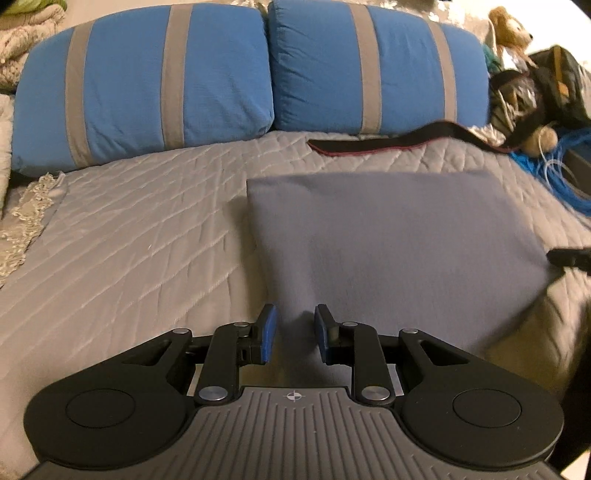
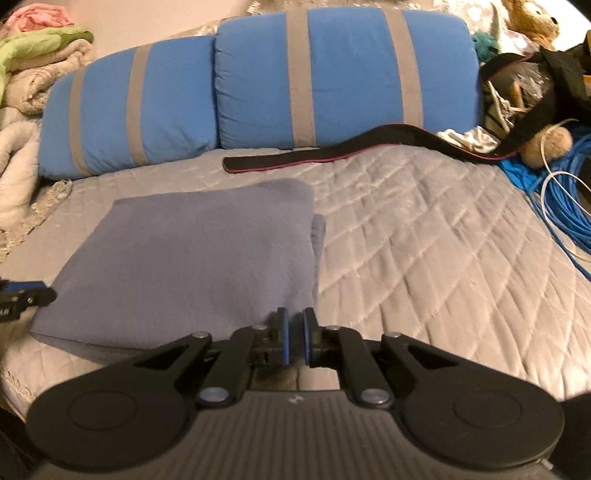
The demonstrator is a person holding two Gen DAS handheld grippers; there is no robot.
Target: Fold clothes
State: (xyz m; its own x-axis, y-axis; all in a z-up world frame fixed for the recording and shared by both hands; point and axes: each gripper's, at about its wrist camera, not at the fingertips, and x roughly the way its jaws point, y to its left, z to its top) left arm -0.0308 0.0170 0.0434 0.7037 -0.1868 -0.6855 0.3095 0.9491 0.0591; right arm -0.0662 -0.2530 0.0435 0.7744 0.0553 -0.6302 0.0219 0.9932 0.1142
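A folded grey-blue garment (image 1: 388, 240) (image 2: 192, 258) lies flat on the quilted grey bedspread (image 1: 129, 240). My left gripper (image 1: 295, 332) is at the garment's near left corner, and its blue pads (image 1: 271, 332) are closed on a thick bunch of the cloth, which creases between them. Seen from the right wrist, that gripper (image 2: 26, 293) sits at the cloth's left edge. My right gripper (image 2: 295, 332) is at the near right corner, its jaws almost together on the corner of the cloth. In the left wrist view its tip (image 1: 569, 256) shows at the garment's right edge.
Two blue pillows with grey stripes (image 2: 332, 74) line the head of the bed. A black strap (image 2: 332, 151) lies in front of them. Blue cable (image 2: 561, 206), bags and a plush toy (image 2: 532, 18) crowd the right side. Blankets (image 2: 37, 66) are piled on the left.
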